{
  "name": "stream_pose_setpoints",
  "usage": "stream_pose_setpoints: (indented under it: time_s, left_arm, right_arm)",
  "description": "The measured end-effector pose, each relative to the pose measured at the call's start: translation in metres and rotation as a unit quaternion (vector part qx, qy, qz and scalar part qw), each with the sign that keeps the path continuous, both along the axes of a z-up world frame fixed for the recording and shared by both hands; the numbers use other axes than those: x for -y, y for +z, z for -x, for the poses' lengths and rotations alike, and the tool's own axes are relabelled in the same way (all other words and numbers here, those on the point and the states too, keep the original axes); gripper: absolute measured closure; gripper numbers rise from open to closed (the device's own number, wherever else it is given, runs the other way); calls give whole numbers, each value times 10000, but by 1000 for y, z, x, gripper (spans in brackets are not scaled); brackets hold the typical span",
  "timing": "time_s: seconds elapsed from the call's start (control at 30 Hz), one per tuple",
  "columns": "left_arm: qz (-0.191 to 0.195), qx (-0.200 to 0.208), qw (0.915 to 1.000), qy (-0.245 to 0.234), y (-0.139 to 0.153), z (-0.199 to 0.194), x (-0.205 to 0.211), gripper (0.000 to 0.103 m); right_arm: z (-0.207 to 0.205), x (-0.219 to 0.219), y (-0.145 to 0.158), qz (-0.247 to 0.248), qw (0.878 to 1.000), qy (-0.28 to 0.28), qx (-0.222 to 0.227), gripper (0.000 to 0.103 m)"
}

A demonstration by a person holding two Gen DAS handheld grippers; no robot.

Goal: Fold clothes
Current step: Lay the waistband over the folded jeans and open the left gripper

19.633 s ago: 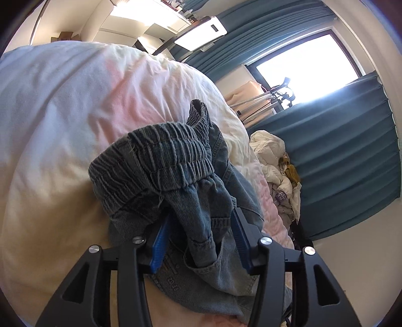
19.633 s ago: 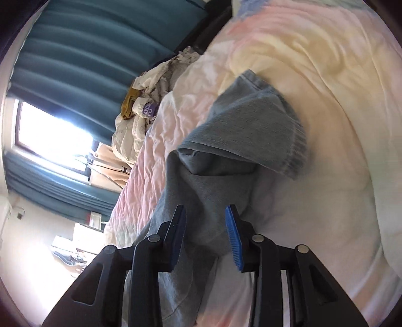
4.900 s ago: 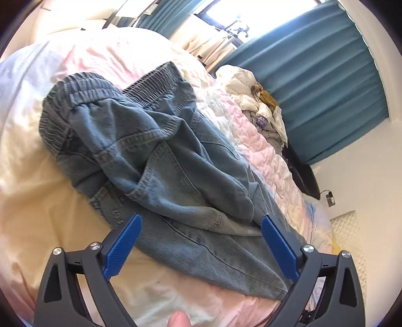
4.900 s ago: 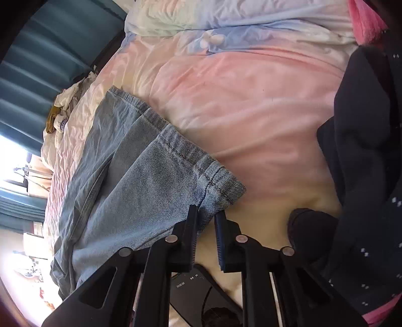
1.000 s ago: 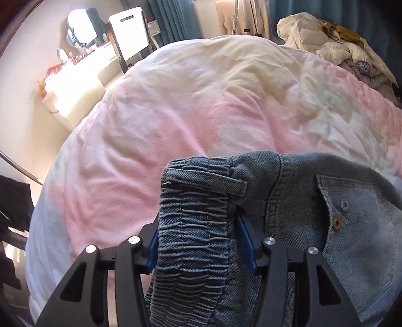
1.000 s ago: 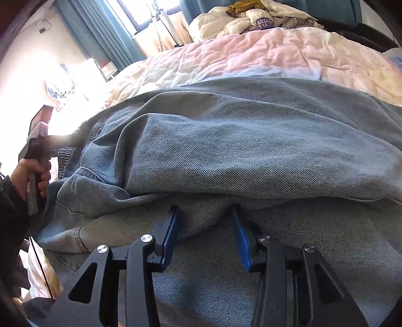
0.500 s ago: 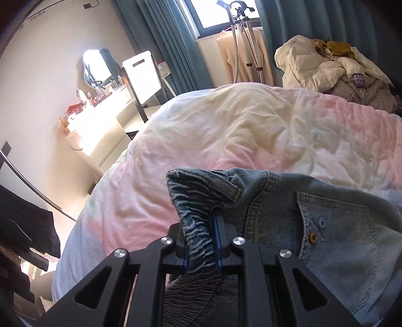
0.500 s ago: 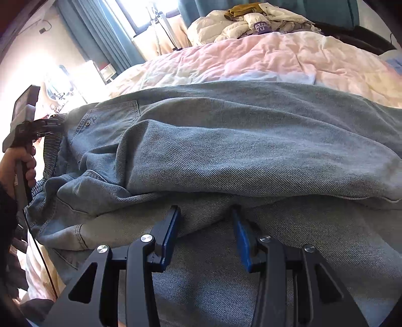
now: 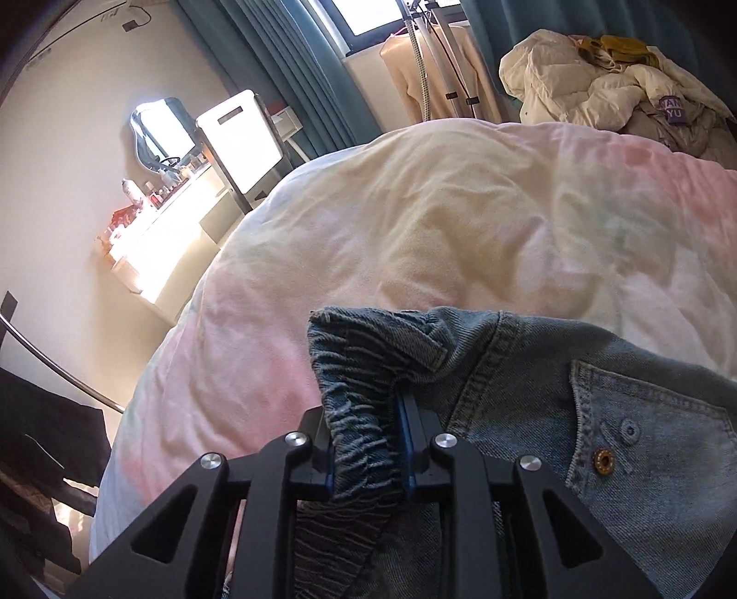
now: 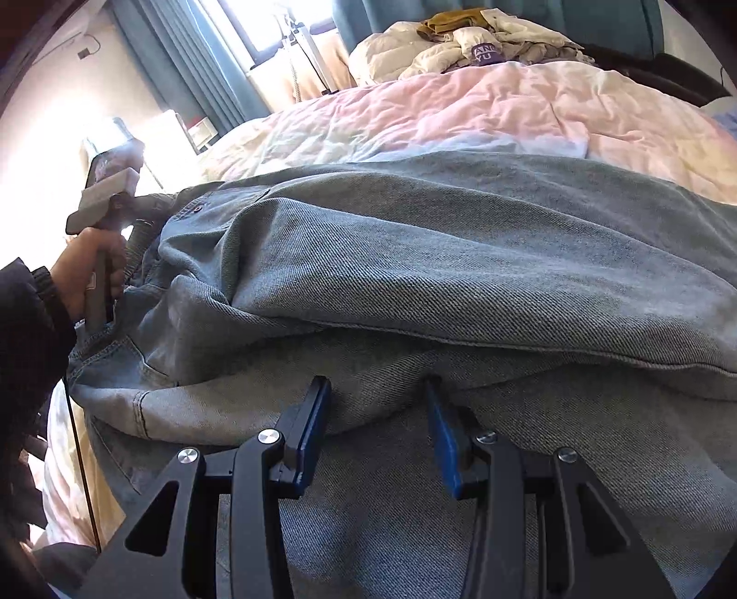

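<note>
Gripping jeans (image 9: 576, 414) waistband (image 9: 364, 396), left gripper (image 9: 366, 442) fingers just eased | right gripper (image 10: 375, 414) fingers clamped on denim fold

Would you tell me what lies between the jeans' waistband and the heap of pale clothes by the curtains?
Only bare quilt lies between the waistband and the heap, as the left wrist view shows.

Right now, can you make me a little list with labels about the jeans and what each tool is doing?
clothing: blue jeans, lying across the bed
left tool: clamped on the elastic waistband; its jaws have just eased open slightly, with the waistband between them
right tool: a fold of denim sits between its pads
hand: grips the left tool's handle
beyond the bed: pile of pale clothes, teal curtains
</note>
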State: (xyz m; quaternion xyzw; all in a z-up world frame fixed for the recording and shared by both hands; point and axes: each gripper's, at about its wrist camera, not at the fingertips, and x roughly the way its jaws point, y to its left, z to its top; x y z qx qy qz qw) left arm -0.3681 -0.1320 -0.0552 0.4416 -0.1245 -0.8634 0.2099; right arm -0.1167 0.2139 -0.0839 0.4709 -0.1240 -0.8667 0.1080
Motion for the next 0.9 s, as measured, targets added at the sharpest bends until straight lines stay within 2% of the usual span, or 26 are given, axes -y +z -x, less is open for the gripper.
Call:
stream_pose_setpoints:
  time_s: [0.13, 0.2, 0.23, 0.27, 0.37, 0.53, 0.6, 0.63, 0.83, 0.9]
  left_arm:
    - [-147, -42, 9997, -214, 13, -8, 1, 76]
    - [-309, -73, 9986, -420, 23, -15, 0, 61]
    - [-336, -65, 9983, -464, 29, -19, 0, 49]
    - [-343, -75, 9981, -501, 35, -25, -1, 45]
    - [-413, -178, 9971, -620, 57, -52, -5, 45]
    - [-865, -459, 9936, -567, 91, -119, -3, 45]
    - [-795, -624, 9934, -544, 99, -148, -4, 39]
    - [-809, -704, 9929, -514, 102, -162, -3, 33]
    - [-1659, -800, 9823, -344, 95, -231, 8, 27]
    - [-2144, -880, 9724, -269, 90, -252, 16, 13]
  right_arm:
    - [-1, 0, -3, 35, 10000, 11, -81, 61]
    - [-2, -2, -3, 92, 9999, -11, -105, 61]
    - [-3, -3, -3, 130, 9998, -25, -134, 61]
    - [-2, -2, -1, 153, 9997, -29, -178, 61]
    - [-2, -1, 7, 122, 9993, -31, -361, 61]
    - [-6, 0, 23, -4, 9978, -45, -669, 61]
    - [-8, 1, 29, -66, 9970, -51, -770, 61]
    - [-8, 2, 32, -98, 9966, -54, -821, 61]
    - [-22, 0, 39, -293, 9946, -106, -991, 61]
    - [-25, -6, 40, -278, 9949, -196, -955, 61]
